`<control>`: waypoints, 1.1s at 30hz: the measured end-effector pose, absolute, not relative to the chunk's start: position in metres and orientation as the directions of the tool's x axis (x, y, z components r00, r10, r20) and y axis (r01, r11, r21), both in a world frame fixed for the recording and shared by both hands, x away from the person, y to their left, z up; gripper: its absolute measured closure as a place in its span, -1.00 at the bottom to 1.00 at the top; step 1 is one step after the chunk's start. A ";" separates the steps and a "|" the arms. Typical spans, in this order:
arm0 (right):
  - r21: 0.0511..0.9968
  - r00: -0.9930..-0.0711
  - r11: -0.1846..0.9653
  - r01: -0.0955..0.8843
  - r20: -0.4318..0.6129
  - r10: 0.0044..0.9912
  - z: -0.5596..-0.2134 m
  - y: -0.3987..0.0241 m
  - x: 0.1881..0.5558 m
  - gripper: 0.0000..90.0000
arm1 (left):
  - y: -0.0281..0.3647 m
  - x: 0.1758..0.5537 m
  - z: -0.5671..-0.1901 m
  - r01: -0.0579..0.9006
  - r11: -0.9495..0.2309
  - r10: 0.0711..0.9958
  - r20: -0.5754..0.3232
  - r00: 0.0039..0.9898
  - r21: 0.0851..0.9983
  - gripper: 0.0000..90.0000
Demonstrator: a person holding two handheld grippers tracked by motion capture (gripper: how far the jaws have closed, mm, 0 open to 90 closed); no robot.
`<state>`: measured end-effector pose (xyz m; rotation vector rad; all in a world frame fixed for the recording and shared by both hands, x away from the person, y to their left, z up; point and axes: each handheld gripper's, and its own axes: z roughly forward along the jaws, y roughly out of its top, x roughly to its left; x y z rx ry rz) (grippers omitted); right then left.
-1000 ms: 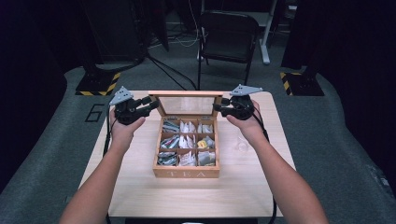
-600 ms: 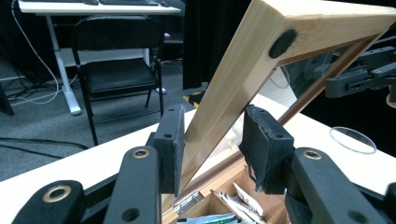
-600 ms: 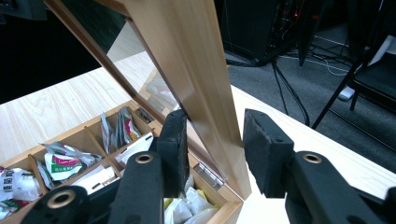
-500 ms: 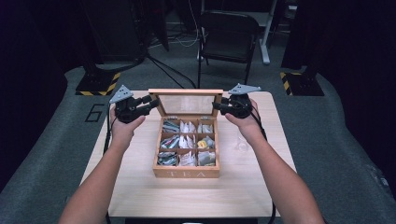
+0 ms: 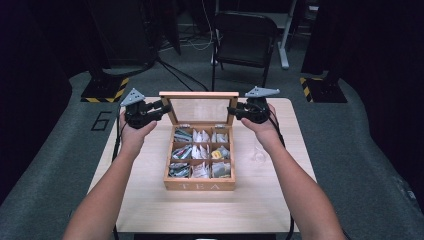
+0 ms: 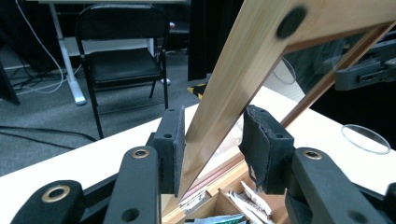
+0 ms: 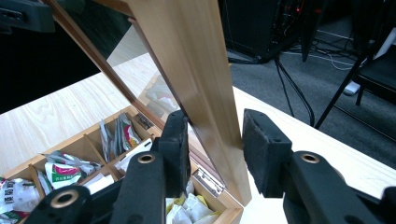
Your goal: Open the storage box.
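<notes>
tea box (image 5: 200, 185) holding sachets (image 5: 200, 151) in nine cells, glass-paned lid (image 5: 199, 94) standing up, left gripper (image 5: 161, 108) and right gripper (image 5: 237, 108) straddling its side rails, one pad touching, jaws not pinching

The table (image 5: 150, 200) has a light wooden top and stands on a grey carpet floor (image 5: 60, 160). In the middle of the table sits a wooden tea box (image 5: 200, 185) with its glass lid (image 5: 200, 110) standing up – the compartments hold tea bags. To the right of the box, near the right forearm, a clear glass (image 5: 258, 152) stands on the table top – it is faint in the high view.
</notes>
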<state>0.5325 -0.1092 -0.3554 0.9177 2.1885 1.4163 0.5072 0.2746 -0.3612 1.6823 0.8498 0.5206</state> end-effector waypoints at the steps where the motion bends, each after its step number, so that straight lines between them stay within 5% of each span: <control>1: 0.905 -0.716 0.281 0.320 0.036 0.697 -0.355 -0.109 0.533 0.37 | 0.274 0.509 -0.363 0.275 -0.126 0.765 -0.084 0.639 0.953 0.34; 33: 0.905 -0.679 0.234 0.355 0.078 0.730 -0.367 -0.106 0.553 0.32 | 0.268 0.531 -0.371 0.258 -0.107 0.792 -0.075 0.606 0.960 0.40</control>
